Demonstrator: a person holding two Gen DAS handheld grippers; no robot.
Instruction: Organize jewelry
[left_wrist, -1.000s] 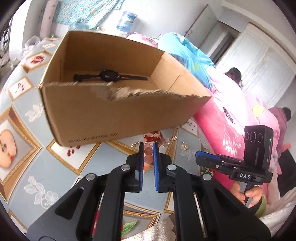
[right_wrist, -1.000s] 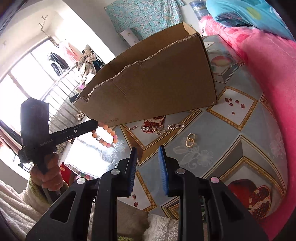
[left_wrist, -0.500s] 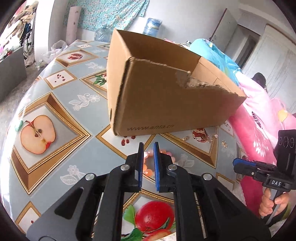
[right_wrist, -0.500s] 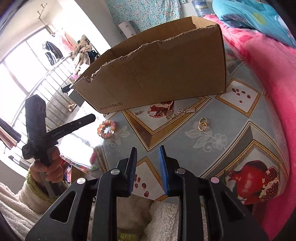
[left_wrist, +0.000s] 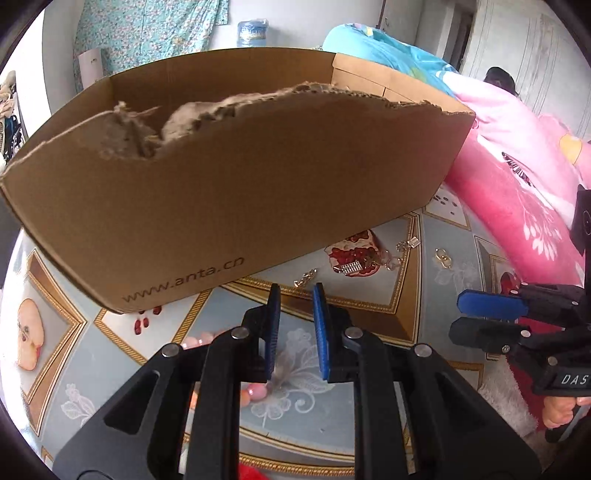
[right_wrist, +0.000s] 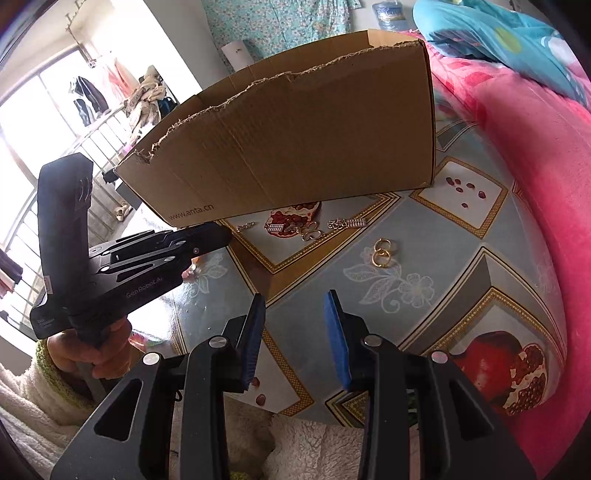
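The jewelry lies loose on the tabletop along the near side of the cardboard box: a pair of gold rings, a silver comb-shaped piece, a butterfly-like pendant and a small chain piece. A pink bead bracelet sits partly hidden under the left tool, whose jaws stand narrowly parted and empty. The right tool hovers near the tabletop's edge, jaws wider apart, holding nothing. A pink blanket lies to the right.
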